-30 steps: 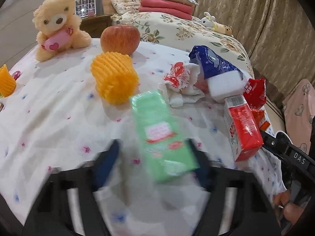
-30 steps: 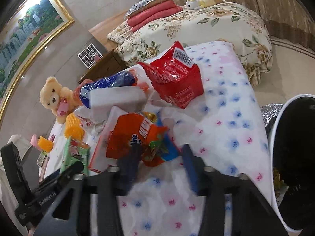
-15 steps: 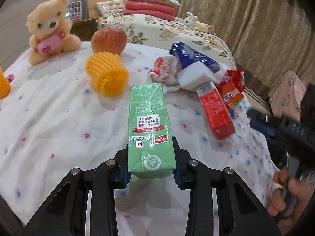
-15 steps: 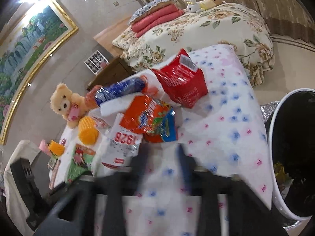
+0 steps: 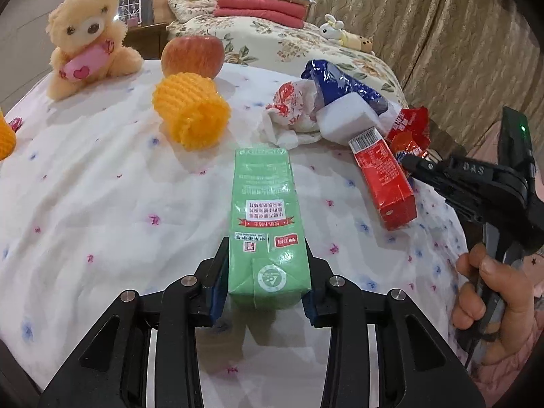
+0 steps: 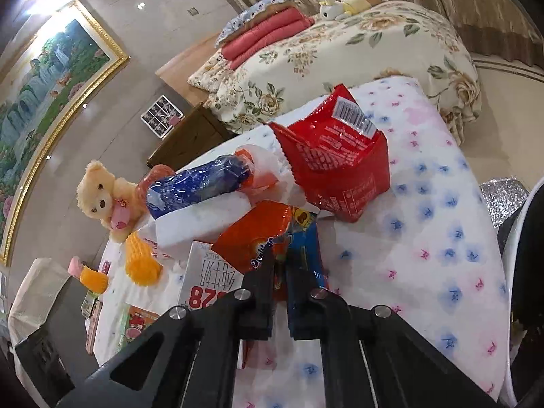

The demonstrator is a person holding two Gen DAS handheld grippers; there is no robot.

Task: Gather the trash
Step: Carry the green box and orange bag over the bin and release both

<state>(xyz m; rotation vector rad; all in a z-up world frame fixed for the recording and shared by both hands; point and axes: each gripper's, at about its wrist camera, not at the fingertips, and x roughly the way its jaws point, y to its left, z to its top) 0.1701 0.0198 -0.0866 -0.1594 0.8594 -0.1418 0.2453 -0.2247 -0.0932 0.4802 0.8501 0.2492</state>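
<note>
My left gripper (image 5: pixel 267 282) is shut on a green drink carton (image 5: pixel 265 217) and holds its near end just above the flowered tablecloth (image 5: pixel 102 204). My right gripper (image 6: pixel 279 272) is shut on an orange and blue snack wrapper (image 6: pixel 268 234); it also shows in the left wrist view (image 5: pixel 406 163) beside a red milk carton (image 5: pixel 384 176). More trash lies around: a blue and white packet (image 6: pixel 200 197), a red snack bag (image 6: pixel 333 166) and a crumpled red-printed wrapper (image 5: pixel 289 112).
A teddy bear (image 5: pixel 85 44), an apple (image 5: pixel 192 54) and a yellow foam fruit net (image 5: pixel 190 115) stand at the back of the table. A white-rimmed bin with a black liner (image 6: pixel 523 272) stands beyond the table's right edge. A bed (image 6: pixel 357 47) lies behind.
My left gripper closed on the green carton and lifted its near end. My right gripper closed on the orange and blue wrapper and raised it off the red milk carton.
</note>
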